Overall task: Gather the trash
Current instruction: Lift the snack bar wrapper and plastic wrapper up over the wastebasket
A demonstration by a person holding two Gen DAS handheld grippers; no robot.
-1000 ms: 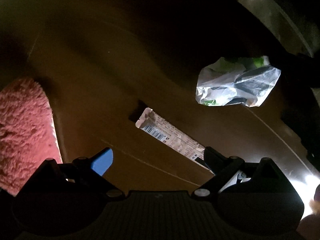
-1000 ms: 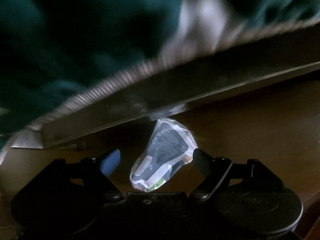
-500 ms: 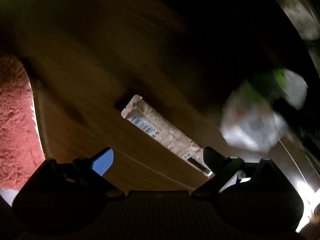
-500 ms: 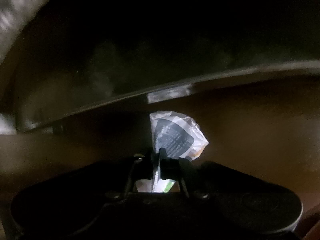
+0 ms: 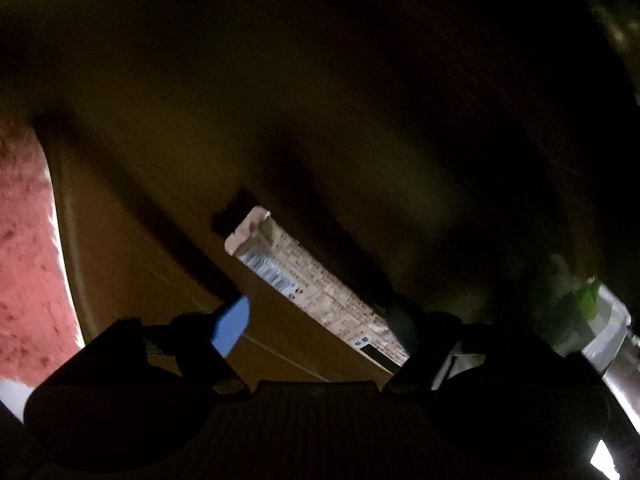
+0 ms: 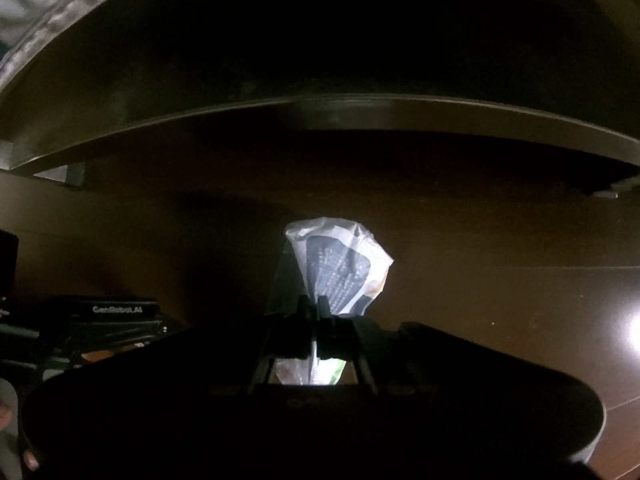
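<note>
A long flat printed wrapper (image 5: 308,284) with a barcode lies on the dark wooden floor. My left gripper (image 5: 320,320) is open just above it, its blue left pad (image 5: 231,330) to one side and the dark right finger (image 5: 404,326) over the wrapper's near end. My right gripper (image 6: 313,306) is shut on a crumpled white, black and green plastic wrapper (image 6: 340,264), which sticks up above the jaws. That wrapper also shows blurred at the right edge of the left wrist view (image 5: 596,320).
A pink fluffy rug (image 5: 28,264) lies at the left. A low dark furniture edge (image 6: 320,116) runs across above the floor ahead of the right gripper. The other gripper's body (image 6: 116,312) shows at left. The scene is dim.
My right gripper closed on the crumpled wrapper and lifted it. In the left view that wrapper moved right and down; my left gripper came closer over the long wrapper.
</note>
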